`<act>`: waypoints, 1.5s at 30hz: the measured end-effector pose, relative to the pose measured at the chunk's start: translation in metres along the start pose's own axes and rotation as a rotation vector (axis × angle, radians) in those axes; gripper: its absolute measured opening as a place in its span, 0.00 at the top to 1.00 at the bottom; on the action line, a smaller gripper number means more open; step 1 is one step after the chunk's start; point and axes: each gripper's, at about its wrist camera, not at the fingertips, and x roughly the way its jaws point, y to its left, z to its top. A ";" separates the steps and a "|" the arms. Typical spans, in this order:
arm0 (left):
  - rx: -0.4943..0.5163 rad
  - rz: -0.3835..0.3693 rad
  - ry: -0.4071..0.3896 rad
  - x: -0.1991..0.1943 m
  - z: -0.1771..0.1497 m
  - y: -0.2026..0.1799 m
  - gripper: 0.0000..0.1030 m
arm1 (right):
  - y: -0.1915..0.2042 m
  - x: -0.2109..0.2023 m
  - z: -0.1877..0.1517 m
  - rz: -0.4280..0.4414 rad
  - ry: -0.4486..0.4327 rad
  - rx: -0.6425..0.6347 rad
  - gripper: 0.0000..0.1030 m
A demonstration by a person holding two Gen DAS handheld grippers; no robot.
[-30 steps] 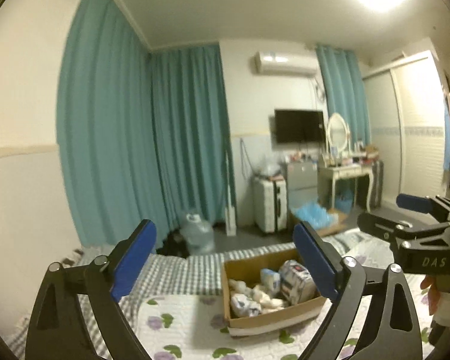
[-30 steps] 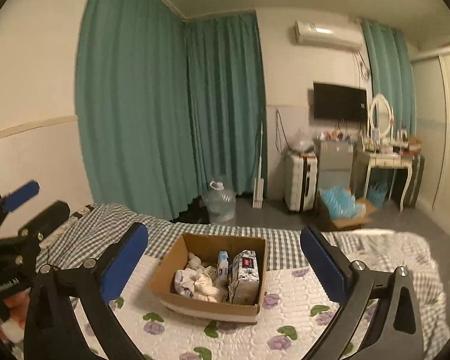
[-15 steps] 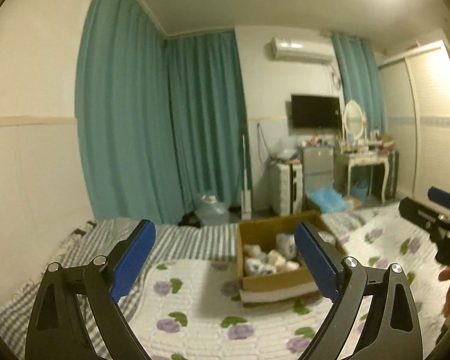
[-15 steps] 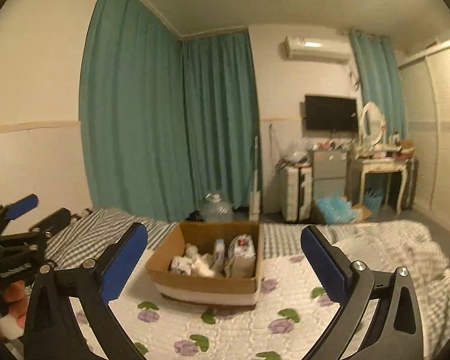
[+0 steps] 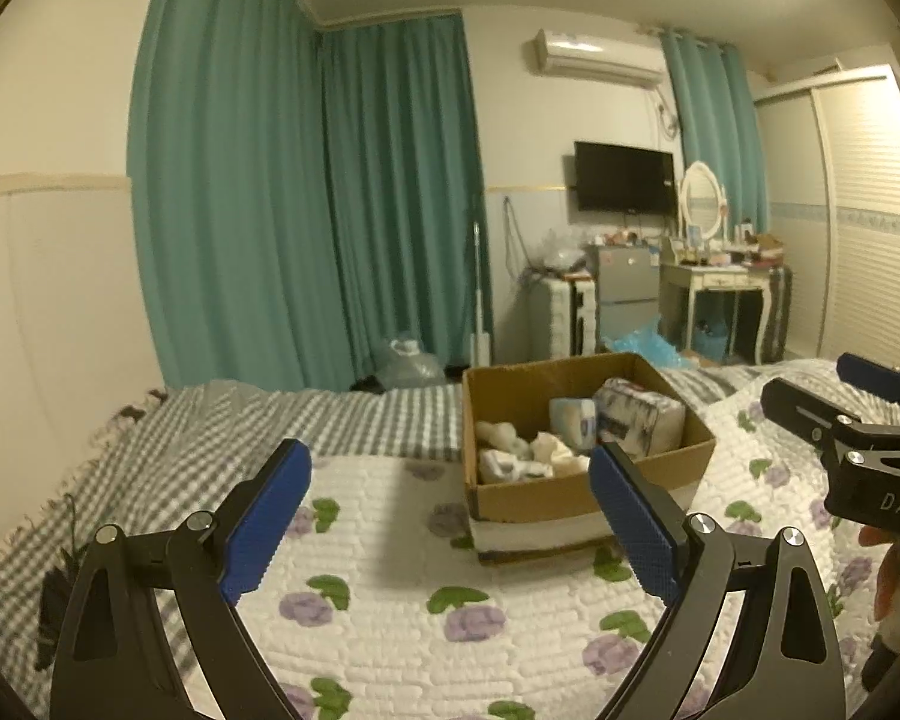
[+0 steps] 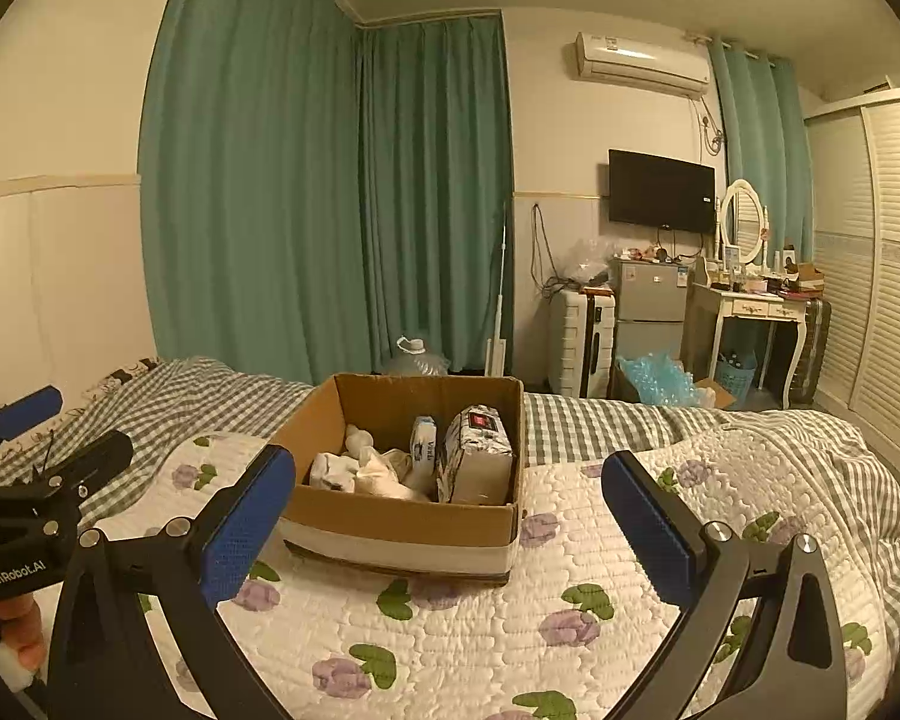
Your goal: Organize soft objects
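Observation:
A brown cardboard box (image 5: 570,492) (image 6: 390,522) sits on the bed's floral quilt (image 5: 390,600) (image 6: 510,630). It holds white socks or cloths (image 6: 354,471), a small blue-and-white pack (image 6: 423,447) and a grey wrapped tissue pack (image 6: 477,462) (image 5: 639,417). My left gripper (image 5: 450,516) is open and empty, above the quilt just left of the box. My right gripper (image 6: 450,522) is open and empty, in front of the box. Each gripper shows at the edge of the other view: the right one (image 5: 858,420), the left one (image 6: 36,450).
A grey checked blanket (image 6: 210,396) covers the bed's far side. Beyond the bed stand teal curtains (image 6: 330,210), a water jug (image 6: 414,360), a white suitcase (image 6: 582,348), a small fridge (image 6: 648,306) and a dressing table (image 6: 756,306). A wardrobe (image 6: 882,276) is at the right.
Both views have tilted down and drawn closer to the bed; the box now sits nearer and lower between the fingers. Both grippers stay open.

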 end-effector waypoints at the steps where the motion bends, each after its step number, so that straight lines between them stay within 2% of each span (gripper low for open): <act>1: -0.001 -0.004 0.003 0.001 -0.001 0.000 0.08 | 0.000 0.001 0.000 0.001 0.001 0.000 0.00; 18: -0.026 -0.044 0.039 0.007 -0.005 0.003 0.08 | 0.009 0.006 -0.005 -0.005 0.020 -0.010 0.00; 45: -0.030 -0.038 0.051 0.009 -0.006 0.007 0.08 | 0.012 0.012 -0.012 -0.023 0.040 -0.027 0.00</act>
